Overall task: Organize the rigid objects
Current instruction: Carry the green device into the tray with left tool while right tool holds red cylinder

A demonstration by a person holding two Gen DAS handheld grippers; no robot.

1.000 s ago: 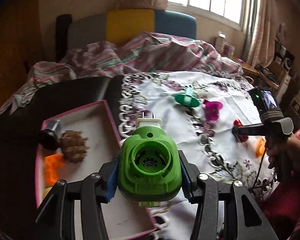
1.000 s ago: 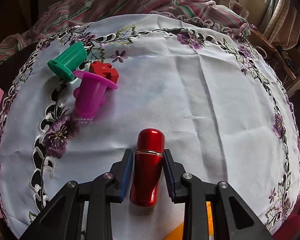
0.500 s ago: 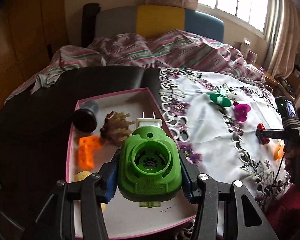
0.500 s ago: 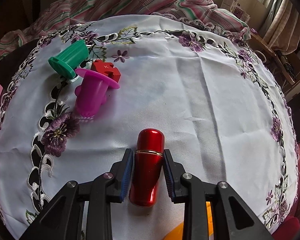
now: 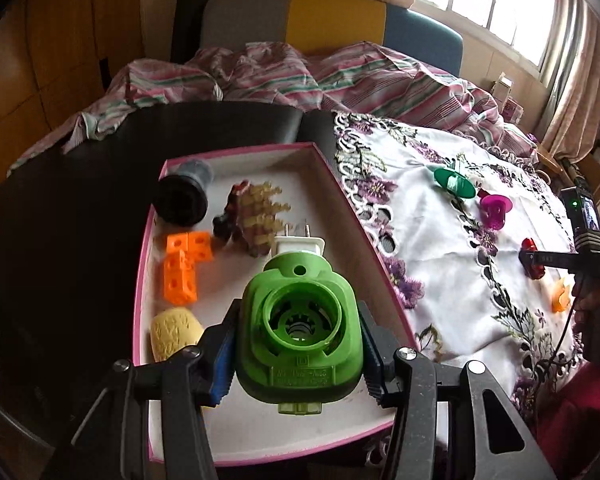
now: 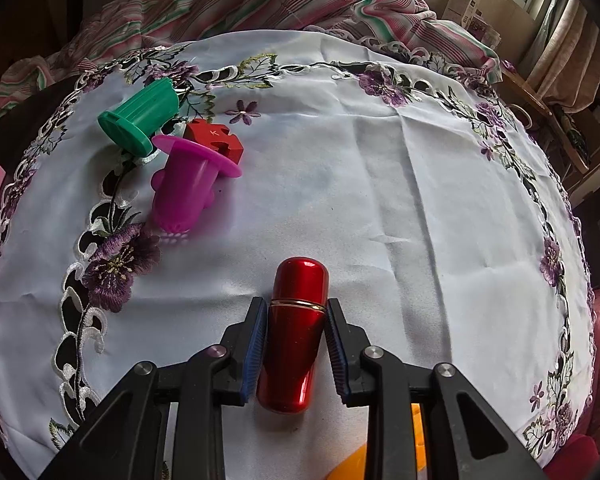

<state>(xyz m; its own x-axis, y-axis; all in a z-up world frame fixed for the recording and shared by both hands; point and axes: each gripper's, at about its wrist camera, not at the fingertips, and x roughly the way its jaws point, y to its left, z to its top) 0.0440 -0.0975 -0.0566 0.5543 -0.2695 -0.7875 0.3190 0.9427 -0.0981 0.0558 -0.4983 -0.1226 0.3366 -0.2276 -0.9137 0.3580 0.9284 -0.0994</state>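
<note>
While daylight from a curtained window falls on a striped bedspread [image 5: 340,76], the left wrist view shows a dark worktop [image 5: 80,200] half covered by an embroidered white cloth [image 5: 440,208]. The left claw [image 5: 298,354] pinches a green plug-in device [image 5: 298,336] above a pink-rimmed tray [image 5: 332,172], its white pronged end pointing away. In the right wrist view, the right claw [image 6: 296,350] grips a glossy red capsule [image 6: 294,332] lying on the cloth, long axis running away from the camera, rounded end forward.
</note>
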